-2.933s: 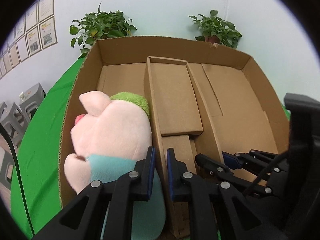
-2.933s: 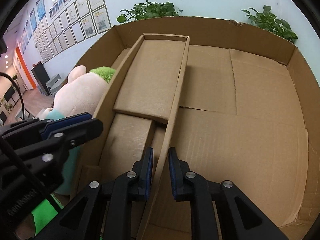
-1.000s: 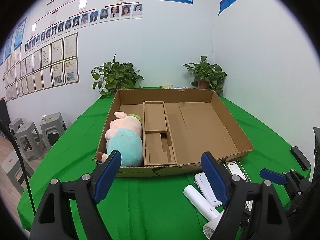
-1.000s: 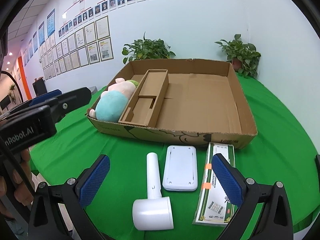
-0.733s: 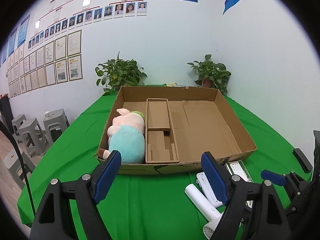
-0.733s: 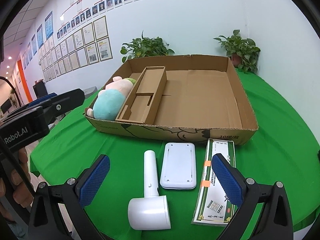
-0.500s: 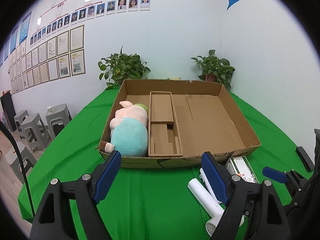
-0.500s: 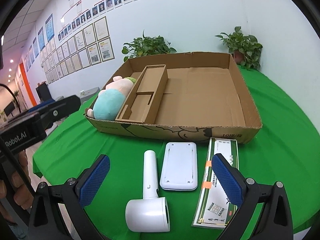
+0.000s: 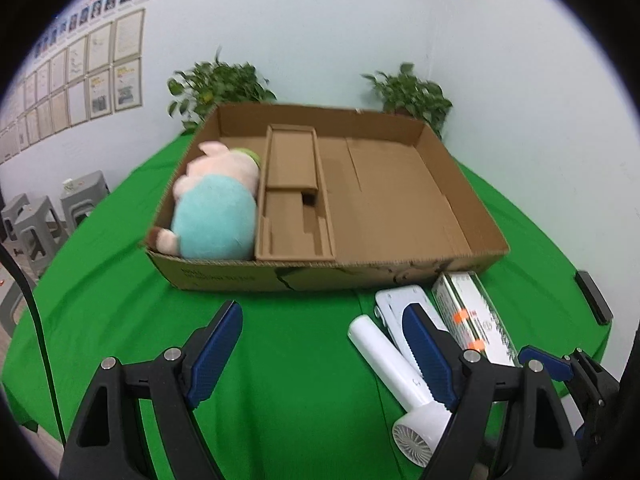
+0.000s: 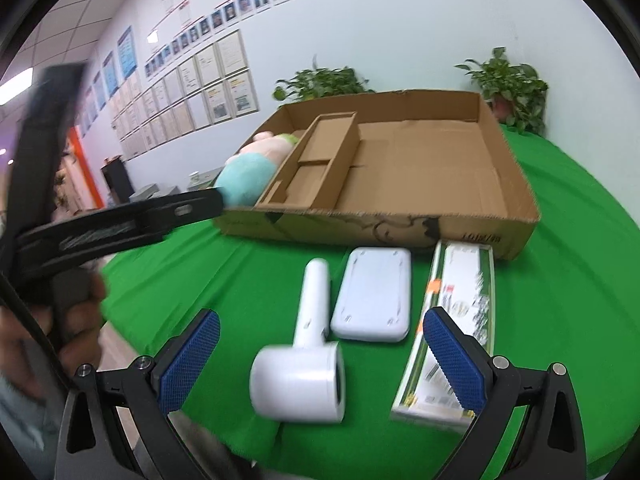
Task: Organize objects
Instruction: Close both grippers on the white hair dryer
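A shallow cardboard box [image 9: 460, 184] [image 10: 516, 176] lies on the green table, and a pink and teal plush pig [image 9: 216, 208] [image 10: 248, 168] fills its left compartment. In front of the box lie a white handheld fan [image 10: 308, 352] [image 9: 400, 376], a white flat case [image 10: 374, 294] [image 9: 400, 304] and a long green and white carton [image 10: 456, 316] [image 9: 472, 312]. My right gripper [image 10: 320, 364] hangs open just above the fan. Open and empty, my left gripper [image 9: 324, 356] hovers over bare cloth left of the fan.
A narrow cardboard insert [image 9: 294, 196] divides the box beside the plush. A black object [image 9: 594, 292] lies near the table's right edge. Potted plants [image 9: 408, 92] stand behind the box, grey stools [image 9: 48, 208] on the floor to the left. A hand [image 10: 68, 320] holds the left gripper.
Both grippers have sunk and tipped downward toward the table, so the fan, case and carton look larger and nearer. Both stay wide open. Nothing on the table has moved.
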Demonstrator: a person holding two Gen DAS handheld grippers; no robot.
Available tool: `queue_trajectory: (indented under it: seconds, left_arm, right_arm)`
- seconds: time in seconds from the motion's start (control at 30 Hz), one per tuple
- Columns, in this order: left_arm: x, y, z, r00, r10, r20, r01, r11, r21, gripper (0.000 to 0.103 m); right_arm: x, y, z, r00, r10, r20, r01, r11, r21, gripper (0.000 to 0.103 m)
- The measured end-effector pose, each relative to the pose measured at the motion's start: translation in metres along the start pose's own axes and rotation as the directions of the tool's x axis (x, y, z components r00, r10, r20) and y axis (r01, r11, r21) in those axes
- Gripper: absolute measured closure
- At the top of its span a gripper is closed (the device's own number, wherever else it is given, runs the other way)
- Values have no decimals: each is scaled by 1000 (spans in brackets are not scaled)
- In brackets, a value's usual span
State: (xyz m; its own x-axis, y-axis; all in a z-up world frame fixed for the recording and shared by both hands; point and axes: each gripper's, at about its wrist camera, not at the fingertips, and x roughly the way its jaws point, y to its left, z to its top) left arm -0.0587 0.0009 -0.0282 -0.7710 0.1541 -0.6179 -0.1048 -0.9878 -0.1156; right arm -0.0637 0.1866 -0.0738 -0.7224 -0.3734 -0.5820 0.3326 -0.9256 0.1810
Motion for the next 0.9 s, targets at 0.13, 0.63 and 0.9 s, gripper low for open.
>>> queue_trajectory:
  seconds: [0.13,0.63,0.9]
  left_arm:
    - [25,-1,-10,989,-111,-97,108,994,-33,21]
    - [68,-2,-39,913,-326,-246,292,942,-165,22]
    - [73,3,-41,899,-354,-259,312,931,-189,22]
  right_arm:
    - [3,9,-25,999,12,-42,-14,999,-52,1]
    - [41,29,-43,988,-95,-122,77,986,-150,16]
    - [69,31,-47,976,-92,-197,70,991,-116,48]
